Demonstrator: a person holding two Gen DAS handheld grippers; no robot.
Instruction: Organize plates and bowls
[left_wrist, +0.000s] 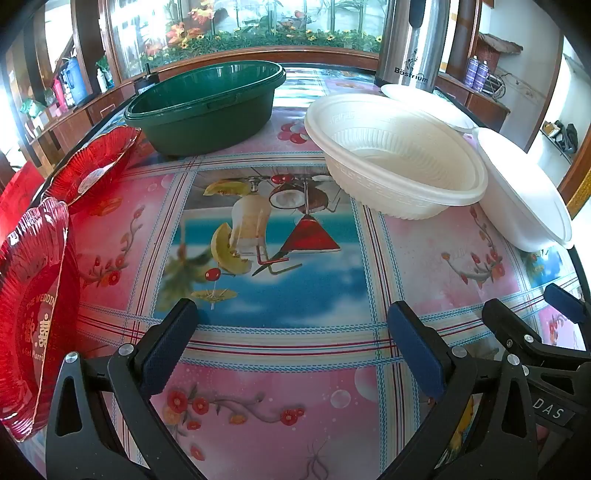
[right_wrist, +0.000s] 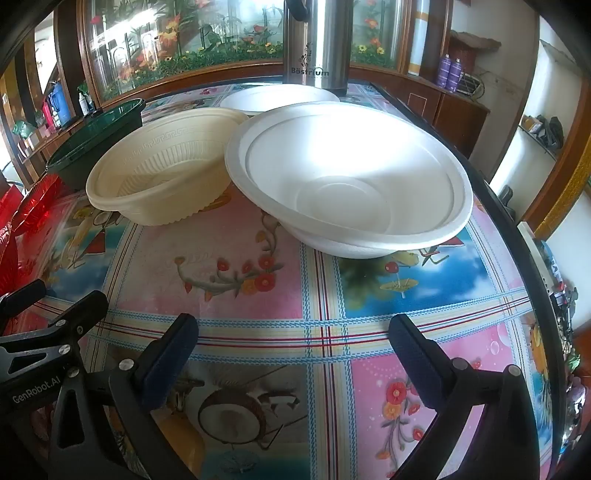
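A cream ribbed bowl (left_wrist: 399, 158) (right_wrist: 162, 173) sits mid-table. A white foam bowl (right_wrist: 347, 177) (left_wrist: 524, 195) stands to its right, and a white foam plate (right_wrist: 277, 99) (left_wrist: 424, 99) lies behind them. A green oval basin (left_wrist: 207, 107) (right_wrist: 96, 140) stands at the back left. Two red glass plates (left_wrist: 92, 166) (left_wrist: 33, 306) lie at the left edge. My left gripper (left_wrist: 291, 343) is open and empty over the tablecloth. My right gripper (right_wrist: 295, 347) is open and empty, in front of the foam bowl; it also shows in the left wrist view (left_wrist: 528, 314).
A steel flask (right_wrist: 317, 44) (left_wrist: 413, 44) stands at the table's back. The table (right_wrist: 258, 314) has a flowered cloth; its dark right edge (right_wrist: 517, 229) curves nearby. A wooden cabinet with flower panels runs behind.
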